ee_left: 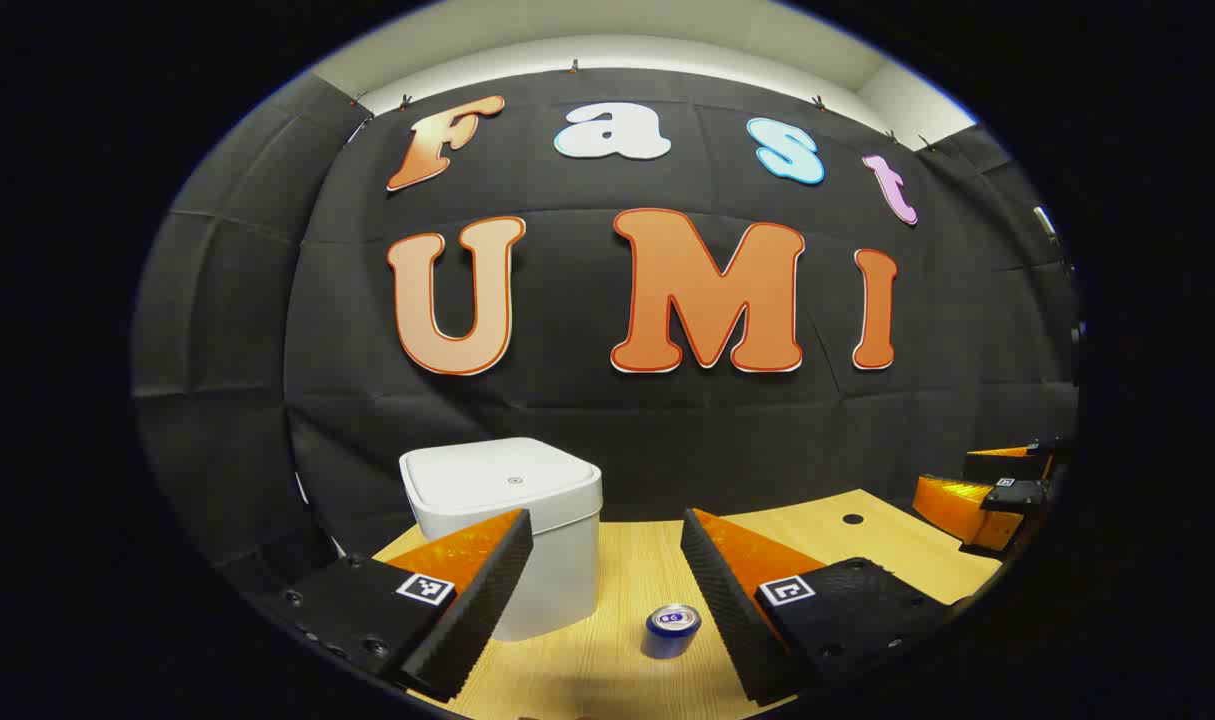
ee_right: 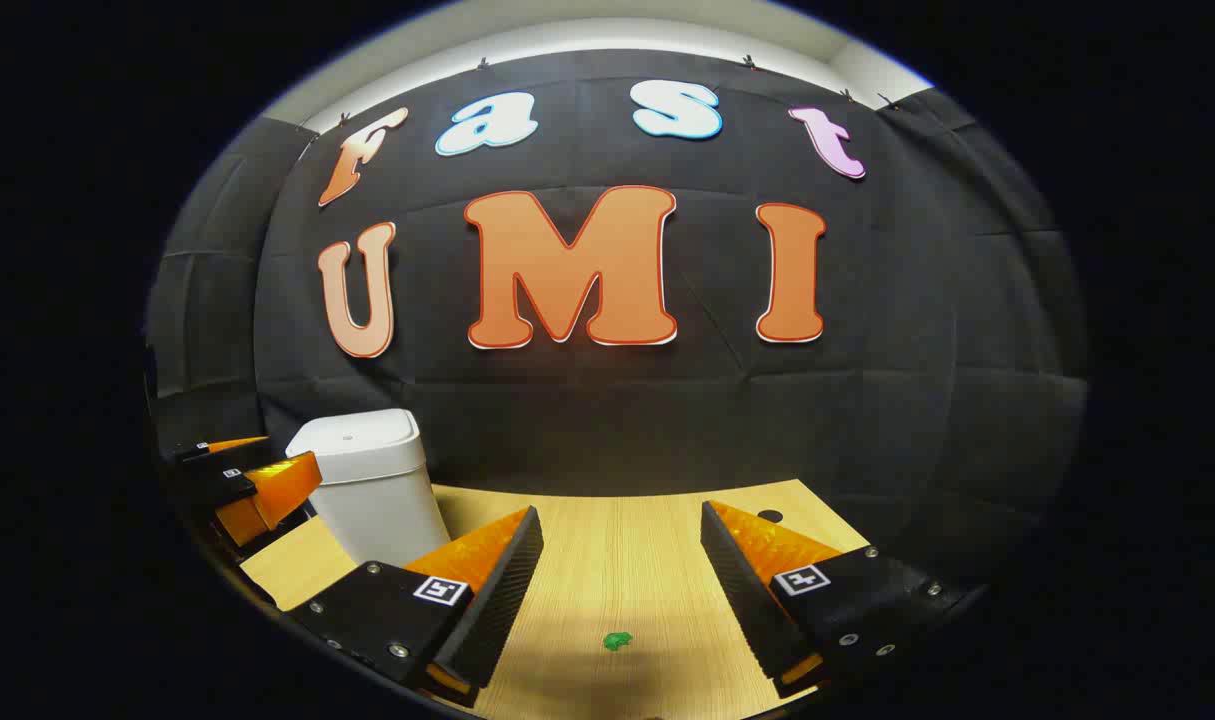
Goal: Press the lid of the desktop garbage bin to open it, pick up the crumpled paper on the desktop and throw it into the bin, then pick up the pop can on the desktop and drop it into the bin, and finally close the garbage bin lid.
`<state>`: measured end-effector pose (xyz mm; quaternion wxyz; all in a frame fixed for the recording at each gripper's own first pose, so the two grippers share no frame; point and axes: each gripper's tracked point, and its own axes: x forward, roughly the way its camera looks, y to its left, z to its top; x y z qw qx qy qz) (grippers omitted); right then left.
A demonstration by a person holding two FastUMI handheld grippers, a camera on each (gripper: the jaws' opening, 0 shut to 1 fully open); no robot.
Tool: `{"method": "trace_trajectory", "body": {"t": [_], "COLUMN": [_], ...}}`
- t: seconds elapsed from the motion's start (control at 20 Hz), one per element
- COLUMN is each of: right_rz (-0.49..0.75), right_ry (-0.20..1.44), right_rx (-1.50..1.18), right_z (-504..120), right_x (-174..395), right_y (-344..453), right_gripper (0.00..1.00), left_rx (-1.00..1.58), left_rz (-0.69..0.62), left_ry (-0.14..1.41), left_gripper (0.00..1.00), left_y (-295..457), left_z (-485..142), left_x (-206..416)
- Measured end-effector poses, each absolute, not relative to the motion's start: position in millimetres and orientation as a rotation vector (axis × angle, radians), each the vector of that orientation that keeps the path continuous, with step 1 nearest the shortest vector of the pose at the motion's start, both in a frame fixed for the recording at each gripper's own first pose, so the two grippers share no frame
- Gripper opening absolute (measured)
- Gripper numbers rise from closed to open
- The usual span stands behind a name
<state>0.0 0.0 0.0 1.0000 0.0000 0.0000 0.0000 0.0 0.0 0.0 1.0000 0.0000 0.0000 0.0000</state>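
A: Fingers first. The left gripper (ee_left: 607,590) has its fingers spread wide, nothing between them; the right gripper (ee_right: 622,590) likewise stands apart and empty. Both hang above the wooden desktop (ee_left: 867,540).

B: Largest item: the garbage bin (ee_left: 512,530), white, squarish, lid (ee_left: 497,475) down flat. Where does it lie from each pair of fingers?

A: In the left gripper view the bin sits just ahead and left of centre, partly behind the near left finger. In the right gripper view the bin (ee_right: 372,480) stands far off to the left, beyond the other gripper. Judgement: the left gripper is nearer to the lid, so the press suits that hand.

B: Next down, the pop can (ee_left: 673,630)?

A: Upright, long axis vertical, top facing up, close to the inner face of the left gripper's right finger and just right of the bin.

B: Smallest?

A: A small green scrap (ee_right: 618,641) on the wood, low between the right gripper's fingers; probably the crumpled paper, though too small to confirm. Task stage, judged: lid not yet opened.
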Motion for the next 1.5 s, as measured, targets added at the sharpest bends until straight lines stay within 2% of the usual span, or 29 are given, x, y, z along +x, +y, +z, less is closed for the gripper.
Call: {"method": "trace_trajectory", "body": {"t": [1.5], "right_rz": [0.004], "right_ry": [0.007], "right_rx": [-0.014], "right_z": [-5.5], "right_x": [1.8], "right_y": [3.2], "right_gripper": [0.95], "left_rx": [-0.002], "left_rz": [-0.017], "left_ry": [-0.007], "left_gripper": [0.95], "left_y": [-5.0], "left_z": [0.2], "left_x": [1.2]}}
